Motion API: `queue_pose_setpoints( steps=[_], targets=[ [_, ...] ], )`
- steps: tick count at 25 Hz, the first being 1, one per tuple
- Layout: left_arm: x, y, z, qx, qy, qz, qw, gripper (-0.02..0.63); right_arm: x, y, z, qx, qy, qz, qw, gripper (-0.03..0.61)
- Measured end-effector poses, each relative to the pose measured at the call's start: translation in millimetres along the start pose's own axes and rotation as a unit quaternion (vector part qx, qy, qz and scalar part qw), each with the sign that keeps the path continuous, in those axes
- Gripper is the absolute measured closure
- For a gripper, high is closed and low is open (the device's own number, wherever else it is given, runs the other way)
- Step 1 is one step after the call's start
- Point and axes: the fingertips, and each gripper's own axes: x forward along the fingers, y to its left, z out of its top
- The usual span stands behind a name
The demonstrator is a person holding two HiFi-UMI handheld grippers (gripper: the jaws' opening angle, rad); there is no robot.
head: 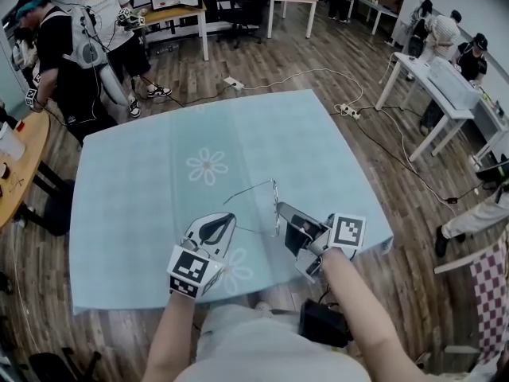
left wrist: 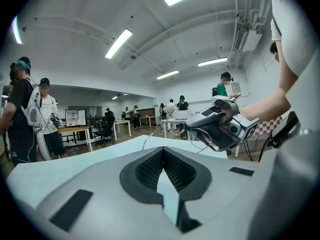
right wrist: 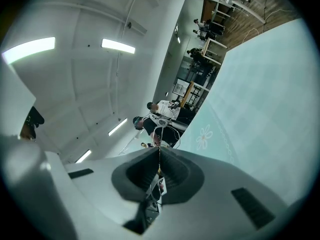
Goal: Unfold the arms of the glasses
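Observation:
Thin wire glasses hang just above the light blue tablecloth, near its front edge. My right gripper is shut on their frame; one arm sticks out to the left. In the right gripper view the wire of the glasses runs up from between the closed pads. My left gripper sits a little left of the glasses, shut with nothing in it. The left gripper view shows its pads meeting, with the right gripper and the glasses ahead to the right.
A daisy print marks the cloth's middle. A wooden table stands at the left and white desks at the right. Several people stand around the room. Cables lie on the wood floor beyond the table.

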Motion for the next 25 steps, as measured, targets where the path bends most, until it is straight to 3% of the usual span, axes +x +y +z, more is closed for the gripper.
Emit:
queue_pose_setpoints(
  steps=[7, 13, 16, 19, 25],
  targets=[
    [-8, -10, -6, -0.008, -0.001, -0.003, 1.0, 0.605, 2, 0, 3, -0.011, -0.031, -0.012, 0.999, 0.568],
    [-16, -10, -2, -0.022, -0.016, 0.012, 0.9996, 0.604, -4, -9, 11, 0.005, -0.086, -0.035, 0.996, 0.568],
    [-20, -8, 1, -0.028, -0.024, 0.021, 0.9991, 0.604, -9, -20, 10, 0.05, -0.117, -0.066, 0.99, 0.568],
    [-20, -8, 6, -0.031, -0.032, 0.027, 0.9987, 0.605, -13, -33, 2, 0.107, -0.115, -0.098, 0.983, 0.568],
    [-16, -6, 13, -0.035, -0.045, 0.039, 0.9976, 0.605, -14, -40, -7, 0.12, -0.108, -0.117, 0.98, 0.568]
  ],
)
